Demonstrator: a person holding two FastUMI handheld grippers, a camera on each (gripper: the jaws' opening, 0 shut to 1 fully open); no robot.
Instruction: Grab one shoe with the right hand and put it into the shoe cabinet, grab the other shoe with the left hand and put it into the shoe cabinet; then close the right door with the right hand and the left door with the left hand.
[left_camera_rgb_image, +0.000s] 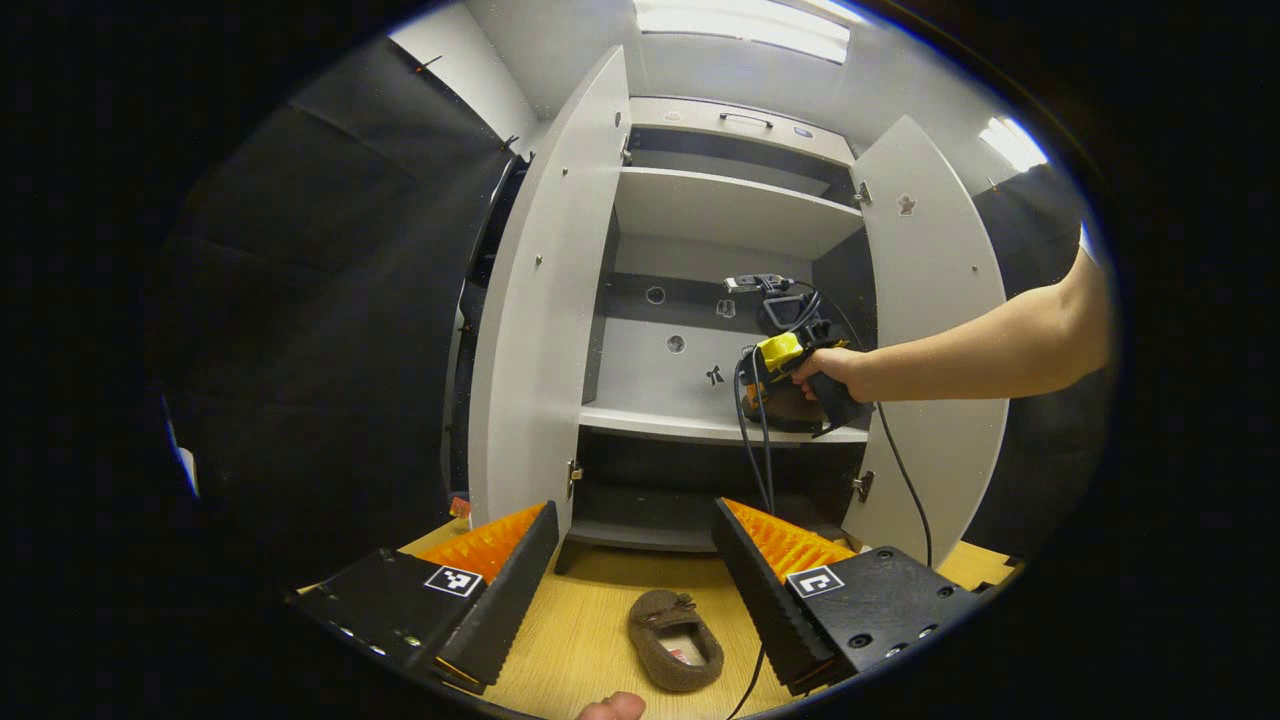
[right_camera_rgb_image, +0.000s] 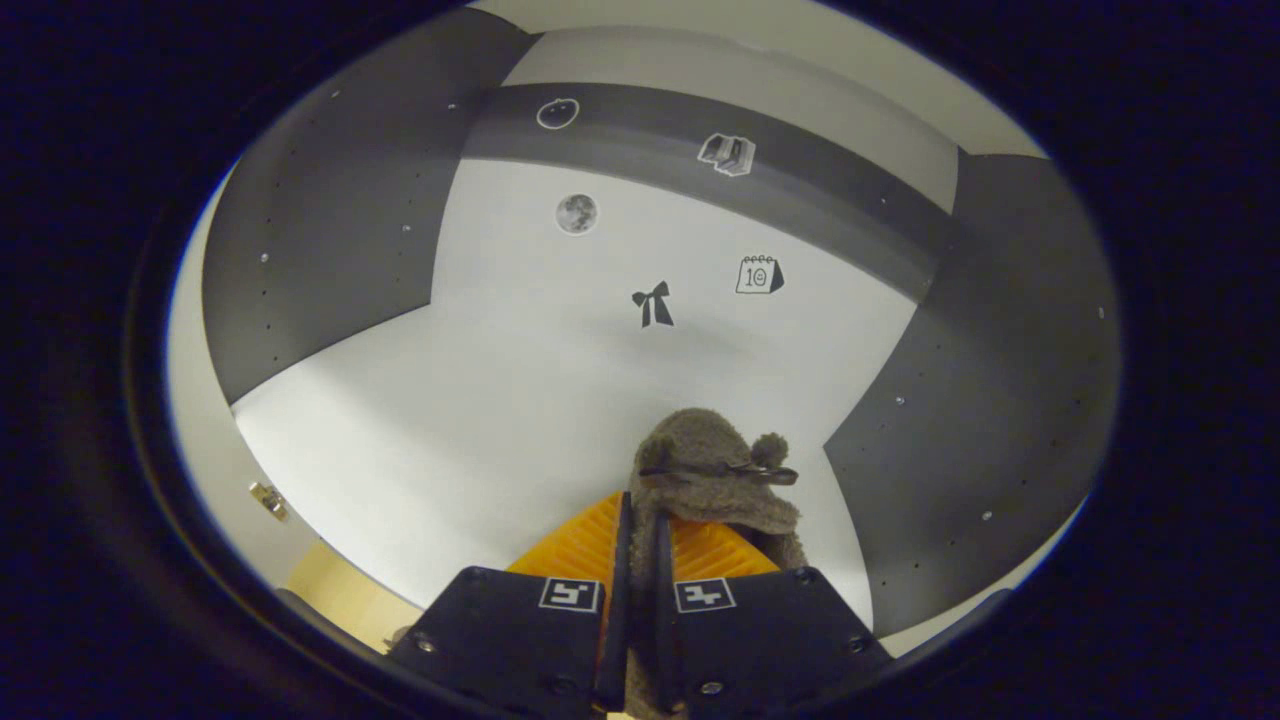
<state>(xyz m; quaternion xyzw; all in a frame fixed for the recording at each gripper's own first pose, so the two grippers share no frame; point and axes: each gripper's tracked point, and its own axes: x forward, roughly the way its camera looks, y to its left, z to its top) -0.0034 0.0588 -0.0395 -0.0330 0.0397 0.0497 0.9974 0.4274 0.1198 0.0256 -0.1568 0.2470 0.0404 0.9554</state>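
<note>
A brown fuzzy shoe (left_camera_rgb_image: 675, 640) lies on the wooden floor (left_camera_rgb_image: 590, 620) in front of the white shoe cabinet (left_camera_rgb_image: 720, 210), both doors open. My left gripper (left_camera_rgb_image: 635, 512) hovers open just above and behind that shoe, holding nothing. A hand holds my right gripper (left_camera_rgb_image: 775, 390) inside the cabinet, at the right end of the middle shelf (left_camera_rgb_image: 650, 420). In the right gripper view the right gripper (right_camera_rgb_image: 641, 520) is shut on the rim of the second brown fuzzy shoe (right_camera_rgb_image: 715, 470), whose toe points toward the back wall over the shelf (right_camera_rgb_image: 450, 420).
The left door (left_camera_rgb_image: 540, 330) and the right door (left_camera_rgb_image: 930, 330) stand wide open. A black cable (left_camera_rgb_image: 750, 450) hangs from the right gripper past the shelf edge to the floor. The person's forearm (left_camera_rgb_image: 990, 350) crosses the right door. Small stickers (right_camera_rgb_image: 652, 303) dot the back wall.
</note>
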